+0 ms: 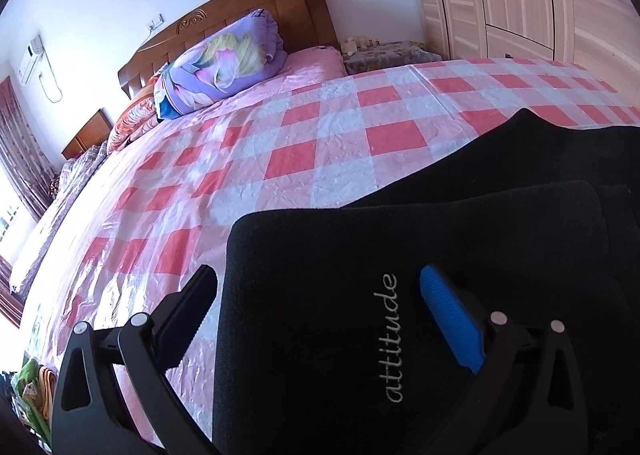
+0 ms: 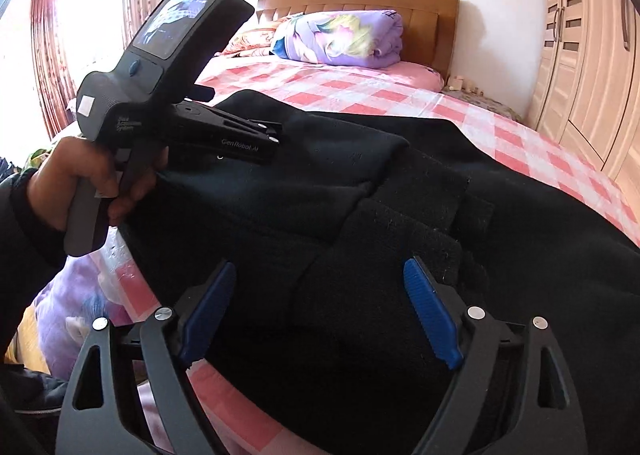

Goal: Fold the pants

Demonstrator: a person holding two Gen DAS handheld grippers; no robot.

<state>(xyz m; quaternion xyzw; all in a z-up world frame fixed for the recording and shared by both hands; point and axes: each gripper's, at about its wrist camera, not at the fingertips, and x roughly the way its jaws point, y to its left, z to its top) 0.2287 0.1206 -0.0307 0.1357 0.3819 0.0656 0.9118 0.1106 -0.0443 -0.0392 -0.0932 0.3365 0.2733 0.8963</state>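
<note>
With both the left tongs and right tongs spread above the seemingly folded black pants, press the layers flat on the bed before regripping.

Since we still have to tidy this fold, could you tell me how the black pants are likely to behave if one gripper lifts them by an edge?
The black pants would probably droop: they lie in soft, rounded layers. The thick, fuzzy cloth suggests some weight and good grip for the ribbed pads. The checked bed cover looks glossy, so a push may slide the stack.
</note>
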